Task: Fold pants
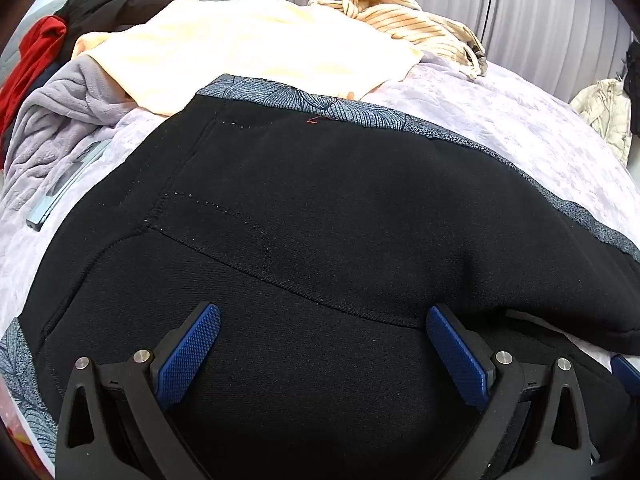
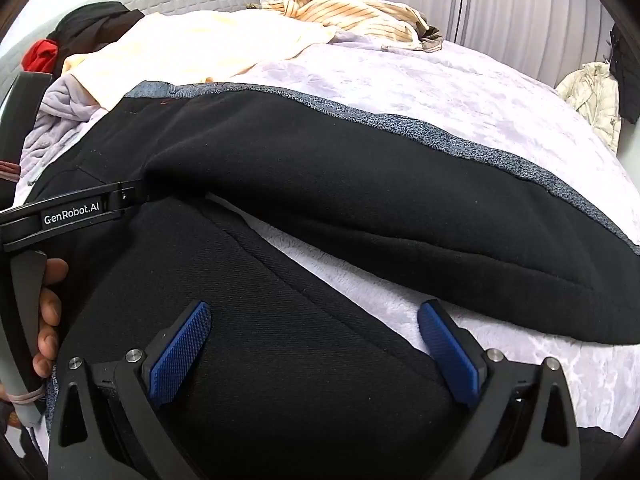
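Observation:
Black pants [image 1: 320, 208] with a blue-grey patterned lining along the waistband and outer edge lie spread on a pale lilac bedspread [image 1: 500, 128]. My left gripper [image 1: 322, 340] is open, its blue pads just above the pants' seat area near a curved pocket seam. My right gripper [image 2: 314, 336] is open over the crotch, where the two legs part and a strip of bedspread [image 2: 360, 288] shows between them. The far leg [image 2: 400, 200] runs to the right. The left gripper's body [image 2: 72, 212] and the hand holding it show at the left of the right wrist view.
A cream garment [image 1: 248, 48], a striped beige garment [image 1: 408, 12], a grey fleece [image 1: 60, 120] and red and black clothes [image 1: 44, 52] are piled at the bed's far side. A grey flat object [image 1: 64, 188] lies left of the pants. A white jacket [image 2: 592, 96] hangs at right.

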`<state>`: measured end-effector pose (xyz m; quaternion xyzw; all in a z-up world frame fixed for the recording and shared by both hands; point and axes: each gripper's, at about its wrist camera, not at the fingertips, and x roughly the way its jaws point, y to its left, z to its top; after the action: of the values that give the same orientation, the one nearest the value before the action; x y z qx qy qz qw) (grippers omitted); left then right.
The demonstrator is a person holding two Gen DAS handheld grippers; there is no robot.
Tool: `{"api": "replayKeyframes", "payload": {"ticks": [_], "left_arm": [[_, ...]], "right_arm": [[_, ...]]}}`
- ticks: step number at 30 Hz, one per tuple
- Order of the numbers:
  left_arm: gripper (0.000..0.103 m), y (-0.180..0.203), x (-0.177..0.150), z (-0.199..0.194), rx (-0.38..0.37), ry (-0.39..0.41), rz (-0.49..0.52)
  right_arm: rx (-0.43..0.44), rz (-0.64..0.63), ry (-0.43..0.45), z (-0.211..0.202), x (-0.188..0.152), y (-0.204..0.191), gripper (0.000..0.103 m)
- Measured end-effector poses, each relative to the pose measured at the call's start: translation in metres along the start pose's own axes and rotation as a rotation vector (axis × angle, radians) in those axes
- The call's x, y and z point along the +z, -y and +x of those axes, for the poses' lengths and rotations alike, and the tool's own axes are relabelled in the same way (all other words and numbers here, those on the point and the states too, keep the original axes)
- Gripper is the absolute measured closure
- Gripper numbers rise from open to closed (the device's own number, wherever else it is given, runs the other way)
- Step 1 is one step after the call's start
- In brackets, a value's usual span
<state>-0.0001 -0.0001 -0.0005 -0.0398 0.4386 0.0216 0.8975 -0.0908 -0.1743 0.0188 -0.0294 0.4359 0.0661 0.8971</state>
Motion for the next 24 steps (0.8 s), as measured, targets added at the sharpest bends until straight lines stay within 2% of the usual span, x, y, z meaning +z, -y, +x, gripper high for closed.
{"api": "replayKeyframes", "payload": {"ticks": [24], "left_arm": [[0.000, 0.004, -0.002, -0.001, -0.008, 0.005, -0.003]], "right_arm": [[0.004, 0.001, -0.030, -0.002, 0.008, -0.001, 0.000]]}}
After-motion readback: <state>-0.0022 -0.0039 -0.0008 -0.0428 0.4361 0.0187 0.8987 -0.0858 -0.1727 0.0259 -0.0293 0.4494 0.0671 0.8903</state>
